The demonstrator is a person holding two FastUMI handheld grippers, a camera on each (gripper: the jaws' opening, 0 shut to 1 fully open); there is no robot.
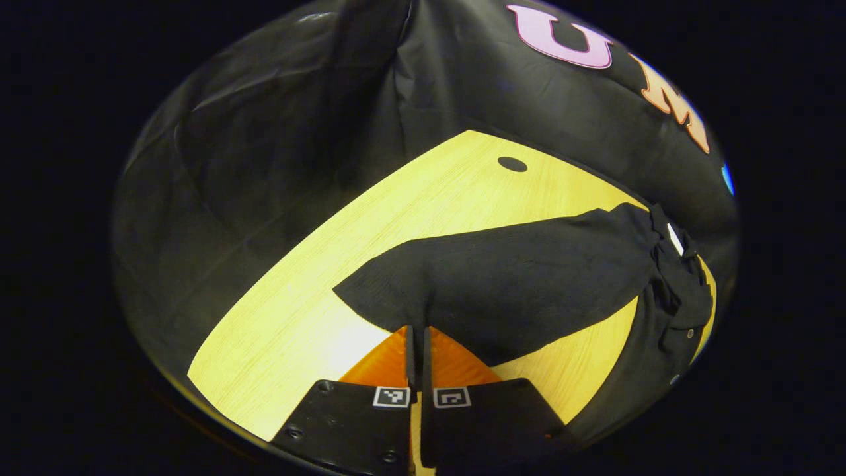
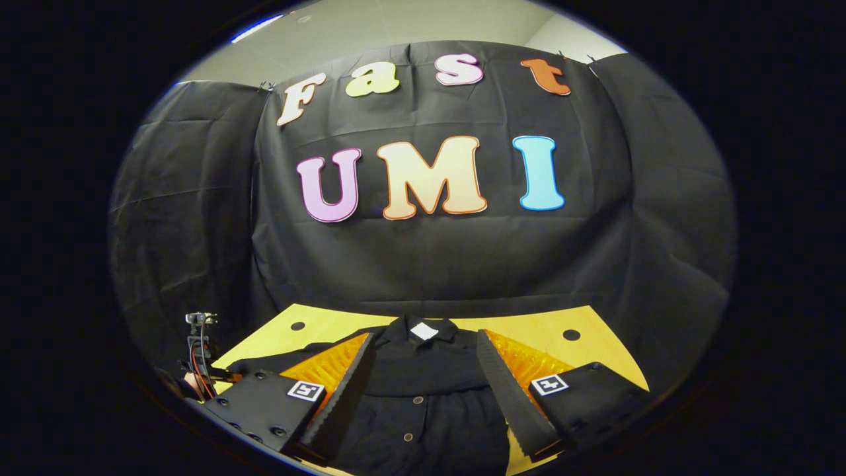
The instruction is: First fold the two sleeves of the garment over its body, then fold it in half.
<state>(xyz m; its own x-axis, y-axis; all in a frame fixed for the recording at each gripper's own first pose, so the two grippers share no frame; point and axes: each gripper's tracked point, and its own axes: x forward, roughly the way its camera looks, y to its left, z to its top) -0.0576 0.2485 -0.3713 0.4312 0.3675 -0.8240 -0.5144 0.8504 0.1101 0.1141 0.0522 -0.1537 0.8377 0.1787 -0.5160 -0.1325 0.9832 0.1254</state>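
Black garment (image 2: 423,390) lies flat on the wooden table (image 1: 277,317), lower centre of the right gripper view. Left gripper (image 1: 418,344) is pinched on the sleeve (image 1: 502,284) edge; right gripper (image 2: 423,377) hangs wide open. Soft, floppy fabric, so I'd grab near cuffs or hems.

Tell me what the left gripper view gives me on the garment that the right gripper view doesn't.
Left gripper view: the left gripper shut on the cuff end of a black sleeve that lies spread out across the wooden table, not folded over the body.

Right gripper view: the right gripper open above the shirt's front, with the collar and its white tag and the buttons down the placket.

Both: the same black button-up shirt lying on the table, and the booth's black cloth wall behind.
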